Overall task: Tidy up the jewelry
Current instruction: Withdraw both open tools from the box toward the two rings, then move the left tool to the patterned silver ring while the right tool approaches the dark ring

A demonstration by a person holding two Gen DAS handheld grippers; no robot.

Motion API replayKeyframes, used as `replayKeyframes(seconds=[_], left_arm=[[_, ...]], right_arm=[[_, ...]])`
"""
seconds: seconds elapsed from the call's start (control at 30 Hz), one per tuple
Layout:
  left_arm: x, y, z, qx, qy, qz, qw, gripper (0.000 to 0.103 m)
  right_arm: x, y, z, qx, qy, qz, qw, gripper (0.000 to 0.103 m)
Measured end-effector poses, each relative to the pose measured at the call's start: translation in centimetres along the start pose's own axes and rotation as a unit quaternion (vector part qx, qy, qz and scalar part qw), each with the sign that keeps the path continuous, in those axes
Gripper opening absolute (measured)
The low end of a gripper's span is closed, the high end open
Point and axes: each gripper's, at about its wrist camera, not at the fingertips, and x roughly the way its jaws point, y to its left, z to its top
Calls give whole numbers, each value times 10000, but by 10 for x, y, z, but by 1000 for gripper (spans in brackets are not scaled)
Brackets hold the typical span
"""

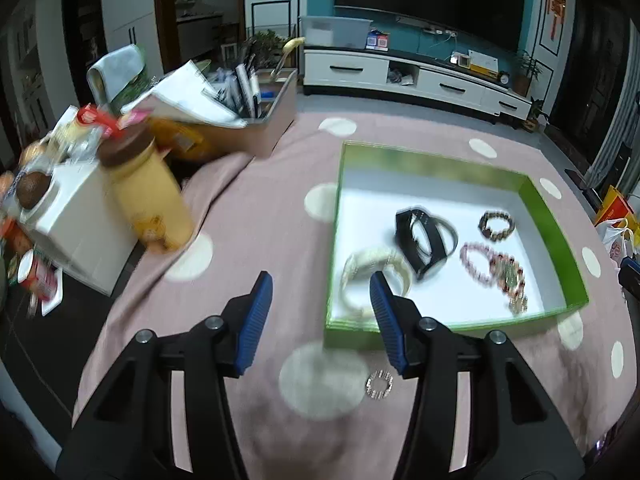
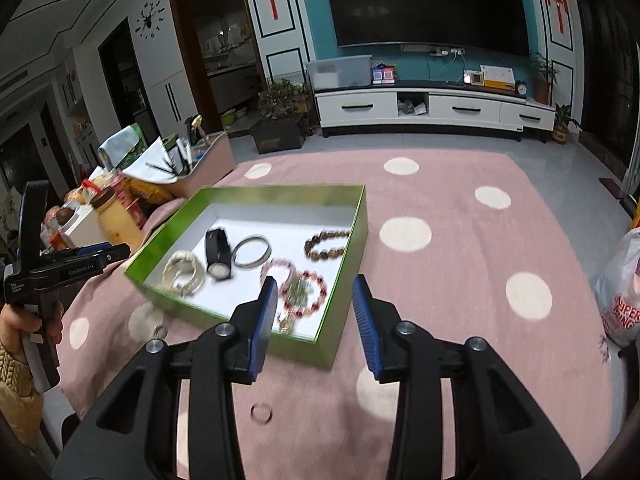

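**A:** What do the claws do now?

**B:** I start from my left gripper [image 1: 321,294]. Its jaws stand about half open and nothing is between them; the blue pads touch nothing. My right gripper [image 2: 315,298] is also partly open and empty, a little narrower. Both hang above the pink cloth [image 1: 260,208], near the green box [image 1: 554,216].

**A:** And the jewelry?

**B:** Most pieces lie already inside the box: a pale bangle [image 1: 374,270] at the near left corner, a black watch [image 1: 424,240] in the middle, a brown bead bracelet [image 1: 496,224] far right, pink and red bead strings [image 1: 494,268] near right. Outside, on the cloth, I see a small sparkling ring [image 1: 379,385] just near the box's front wall, and in the right view a plain thin ring [image 2: 261,413] below the right claw.

**A:** So which step is it?

**B:** I judge I am between two picks. Next I must lower one claw over a ring and close gently; it is flat and small, so the pads must come low to the cloth.
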Motion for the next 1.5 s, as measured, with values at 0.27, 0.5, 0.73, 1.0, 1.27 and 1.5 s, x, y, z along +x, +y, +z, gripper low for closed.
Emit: replayKeyframes(seconds=[0.27, 0.5, 0.73, 1.0, 1.27, 1.5], left_arm=[[-8, 4, -45, -39, 254, -83, 9996, 51], [-5, -7, -77, 79, 472, -240, 9986, 51], [2, -21, -91, 193, 596, -407, 9972, 51], [12, -35, -94, 346, 657, -525, 9959, 51], [28, -40, -87, 389, 669, -566, 9954, 45], [37, -44, -84, 483, 646, -603, 9949, 36]], right_arm=[[2, 17, -32, -35, 389, 178, 9991, 39], [9, 26, -55, -18, 696, 304, 9971, 39], [24, 33, -78, -47, 1085, 374, 9934, 39], [41, 43, -90, -225, 1250, 345, 9913, 39], [53, 47, -94, -384, 1294, 264, 9905, 39], [58, 50, -94, -517, 1226, 278, 9907, 39]])
